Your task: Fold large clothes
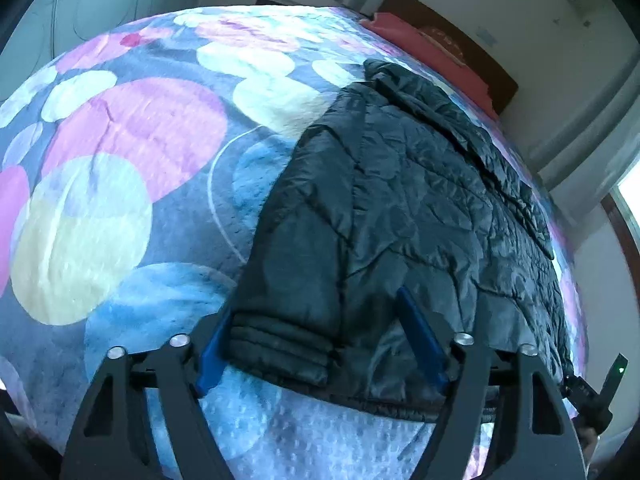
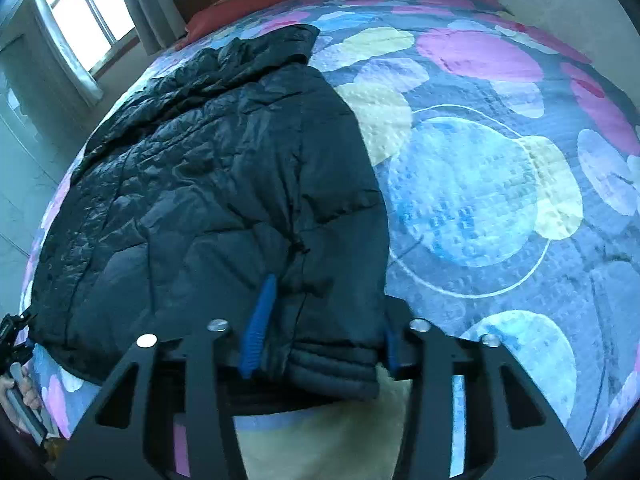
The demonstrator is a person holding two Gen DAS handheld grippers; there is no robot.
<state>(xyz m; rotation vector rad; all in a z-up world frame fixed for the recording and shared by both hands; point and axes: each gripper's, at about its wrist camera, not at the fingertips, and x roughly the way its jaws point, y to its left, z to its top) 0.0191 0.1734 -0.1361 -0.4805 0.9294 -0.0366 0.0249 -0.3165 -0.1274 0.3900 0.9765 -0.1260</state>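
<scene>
A large dark quilted puffer jacket (image 1: 400,184) lies flat on the bed; it also shows in the right wrist view (image 2: 208,184). Its sleeves are folded over the body, cuffs toward me. My left gripper (image 1: 320,344) stands open around the left sleeve cuff (image 1: 280,344) at the jacket's hem, one blue finger (image 1: 214,354) on each side. My right gripper (image 2: 320,344) stands open around the right sleeve cuff (image 2: 336,368), its left blue finger (image 2: 258,328) resting on the jacket. Neither is closed on the fabric.
The bedspread (image 1: 120,168) has pastel circles and covers the bed, also shown in the right wrist view (image 2: 500,200). A red pillow (image 1: 404,36) and a dark headboard (image 1: 452,24) are at the far end. A window (image 2: 80,12) is at the left.
</scene>
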